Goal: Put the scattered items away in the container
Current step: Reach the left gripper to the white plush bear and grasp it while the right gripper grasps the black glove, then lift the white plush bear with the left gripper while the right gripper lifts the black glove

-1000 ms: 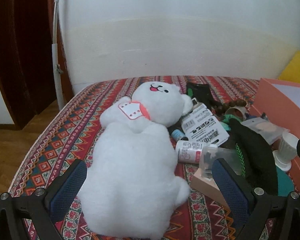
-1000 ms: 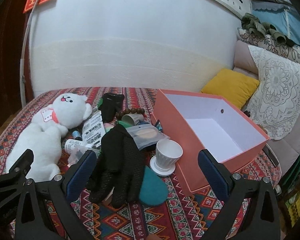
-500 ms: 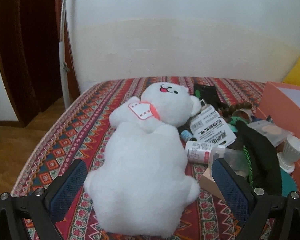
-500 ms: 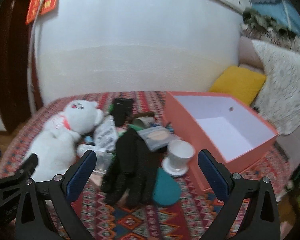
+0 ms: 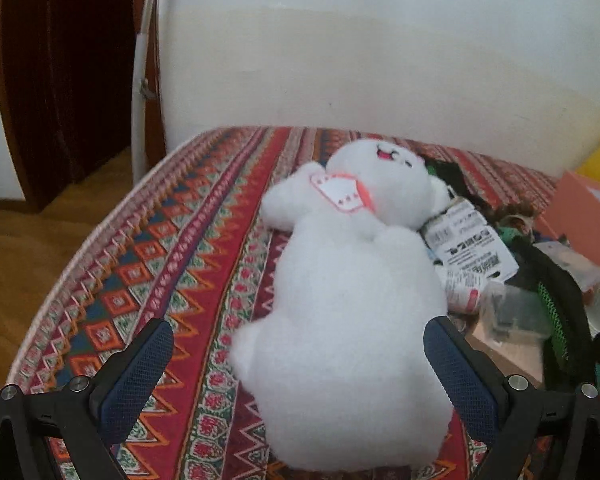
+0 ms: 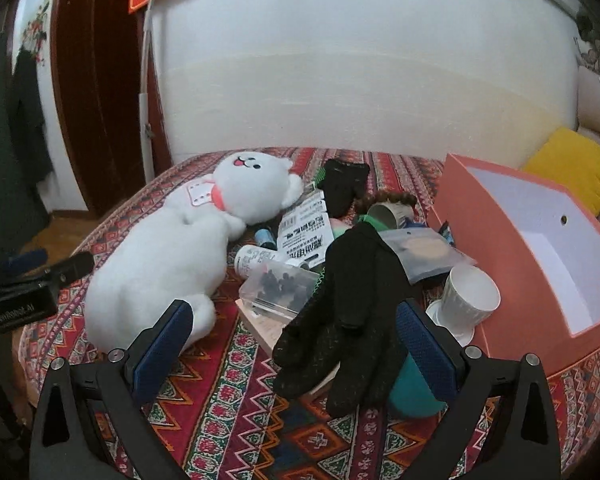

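The left gripper (image 5: 298, 356) hangs low over the patterned bedspread (image 5: 172, 264) with its jaws wide apart, one blue pad at 8 o'clock and the other at 4 o'clock in its own view, gripping nothing. Between them lies the rump of the white plush bear (image 5: 352, 304), stretched on its side with its head toward 12 o'clock and a pink-edged tag at its neck. This view is smeared, so the small things at 3 o'clock of the bear are hard to sort out.

The right gripper (image 6: 294, 340) is likewise spread open and empty. In its view a black glove (image 6: 352, 312) lies straight ahead between the pads, fingers pointing toward the camera, draped partly over a teal object (image 6: 412, 392) at 5 o'clock. At 11 o'clock of the glove sits a clear plastic box (image 6: 280, 288) with dark bits inside, and beyond it a white bottle (image 6: 256, 260) on its side and a printed label pack (image 6: 306, 232). A white cup (image 6: 470, 296) stands upright on a saucer at 2 o'clock, just beside the wall of the orange box (image 6: 496, 280), which is open at the top with a white interior and appears empty. A bagged round item (image 6: 424, 254) rests behind the cup. A yellow cushion (image 6: 576, 164) lies beyond the box.
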Motion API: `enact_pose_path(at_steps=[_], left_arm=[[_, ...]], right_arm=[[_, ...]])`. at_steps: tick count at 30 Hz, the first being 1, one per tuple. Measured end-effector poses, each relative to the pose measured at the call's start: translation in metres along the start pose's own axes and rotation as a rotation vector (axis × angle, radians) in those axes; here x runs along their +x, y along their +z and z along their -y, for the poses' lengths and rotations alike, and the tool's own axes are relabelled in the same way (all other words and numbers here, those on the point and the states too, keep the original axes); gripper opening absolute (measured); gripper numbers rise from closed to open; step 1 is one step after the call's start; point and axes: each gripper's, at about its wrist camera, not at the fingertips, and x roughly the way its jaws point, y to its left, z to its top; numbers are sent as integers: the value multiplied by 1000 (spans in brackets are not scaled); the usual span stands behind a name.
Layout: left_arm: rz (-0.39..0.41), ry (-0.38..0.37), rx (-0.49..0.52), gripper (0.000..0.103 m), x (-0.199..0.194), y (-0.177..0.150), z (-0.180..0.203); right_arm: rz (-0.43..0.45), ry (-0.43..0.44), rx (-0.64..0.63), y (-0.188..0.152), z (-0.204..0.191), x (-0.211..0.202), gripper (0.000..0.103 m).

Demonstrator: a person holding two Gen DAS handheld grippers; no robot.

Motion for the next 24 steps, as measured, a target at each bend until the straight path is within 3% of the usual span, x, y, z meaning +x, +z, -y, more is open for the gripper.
enact_pose_path(at_steps=[6, 9, 13, 16, 20, 22, 24], left_arm=[[-89, -1, 78, 103, 34, 2, 26], [-159, -45, 66, 103, 56, 7, 31], [-194, -99, 25, 103, 71, 10, 29], [-217, -134, 16, 103, 79, 11, 27], [-243, -168, -4, 103, 89, 12, 25], [-268, -169, -10, 103, 93, 13, 27], [-290, -175, 12, 103, 97, 14, 31]], right_arm=[[-29, -115, 2, 5, 16, 23, 103], [-69, -134, 16, 15, 29, 46, 103], [-136, -139, 24, 21, 39, 77, 103], [-216, -105, 49, 17, 47, 99, 102], [-271, 25, 238, 10, 74, 112, 103], [-269, 35, 234, 9, 76, 111, 102], [-251, 69, 223, 10, 74, 108, 87]])
